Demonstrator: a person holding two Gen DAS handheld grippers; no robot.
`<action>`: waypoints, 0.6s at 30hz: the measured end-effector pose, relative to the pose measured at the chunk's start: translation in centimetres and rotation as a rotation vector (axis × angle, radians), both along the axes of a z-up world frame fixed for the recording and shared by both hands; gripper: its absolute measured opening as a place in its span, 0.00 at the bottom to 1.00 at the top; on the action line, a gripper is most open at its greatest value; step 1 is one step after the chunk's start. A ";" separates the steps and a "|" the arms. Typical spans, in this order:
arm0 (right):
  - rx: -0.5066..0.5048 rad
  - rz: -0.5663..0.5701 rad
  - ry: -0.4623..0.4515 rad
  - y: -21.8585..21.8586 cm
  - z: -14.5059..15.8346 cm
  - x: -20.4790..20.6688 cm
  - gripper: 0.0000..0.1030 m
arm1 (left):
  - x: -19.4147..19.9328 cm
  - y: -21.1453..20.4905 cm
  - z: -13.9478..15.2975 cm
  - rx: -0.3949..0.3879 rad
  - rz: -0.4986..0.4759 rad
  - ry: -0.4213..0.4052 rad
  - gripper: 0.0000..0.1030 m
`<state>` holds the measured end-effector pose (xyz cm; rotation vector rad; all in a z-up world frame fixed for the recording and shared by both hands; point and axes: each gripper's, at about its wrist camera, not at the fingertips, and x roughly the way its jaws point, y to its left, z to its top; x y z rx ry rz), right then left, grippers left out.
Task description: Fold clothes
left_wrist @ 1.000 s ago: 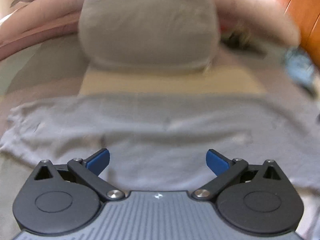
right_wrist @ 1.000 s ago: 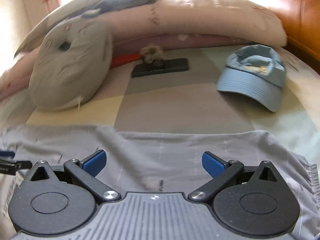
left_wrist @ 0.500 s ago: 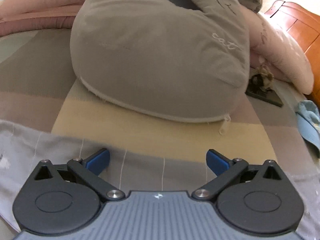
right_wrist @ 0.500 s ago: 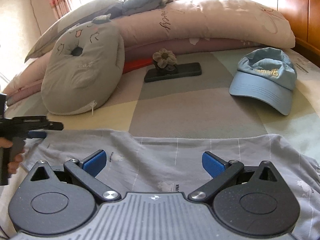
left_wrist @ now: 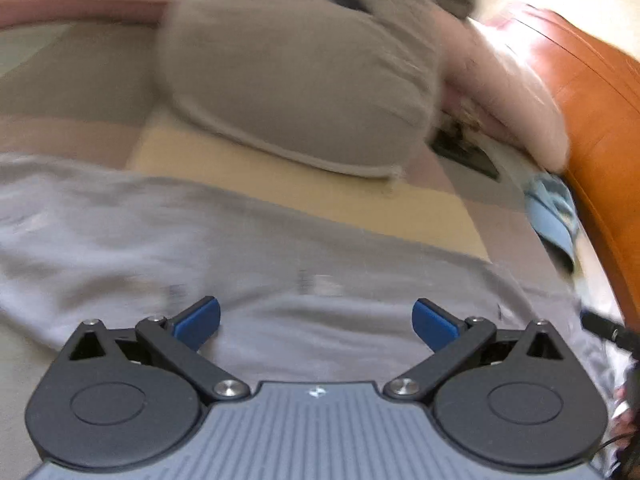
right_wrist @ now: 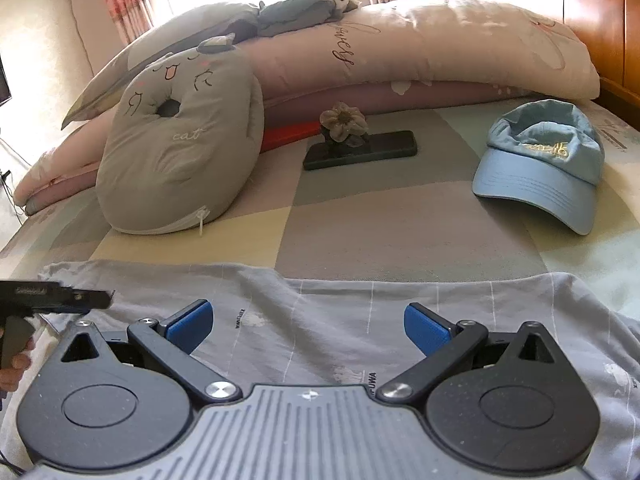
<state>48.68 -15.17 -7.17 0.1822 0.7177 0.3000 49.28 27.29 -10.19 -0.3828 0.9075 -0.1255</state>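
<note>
A light grey garment [right_wrist: 340, 312] with thin white lines and small prints lies spread flat across the bed's near side; in the blurred left wrist view the same grey garment [left_wrist: 240, 256] fills the lower half. My right gripper [right_wrist: 307, 324] hovers over it, open, with nothing between its blue pads. My left gripper [left_wrist: 316, 320] is also open and empty above the cloth. The left gripper's black body [right_wrist: 52, 298] and the hand holding it show at the left edge of the right wrist view.
A grey cat-face cushion [right_wrist: 180, 148] leans against long pink pillows [right_wrist: 440, 56] at the back. A black phone [right_wrist: 360, 150] with a fabric flower on it and a light blue cap [right_wrist: 540, 164] lie on the checked bedspread [right_wrist: 380, 224]. An orange wooden headboard [left_wrist: 592, 120] stands to the right.
The left gripper has swung fast, blurring its view; more of the garment lies beneath it than half a second ago. The right gripper has tilted up slightly. Both stayed open.
</note>
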 end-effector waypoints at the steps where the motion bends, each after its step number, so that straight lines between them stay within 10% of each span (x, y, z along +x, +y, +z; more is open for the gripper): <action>1: 0.004 -0.004 0.002 -0.1 -0.1 0.1 1.00 | -0.2 1.3 0.7 0.005 0.046 0.005 0.99; 7: -0.007 -0.008 0.013 0.4 -0.4 0.2 1.00 | 1.1 7.8 3.2 0.014 0.248 -0.058 0.99; 18: -0.030 0.005 0.020 1.4 -1.1 0.6 1.00 | 6.2 12.5 -2.3 0.147 0.427 -0.042 0.99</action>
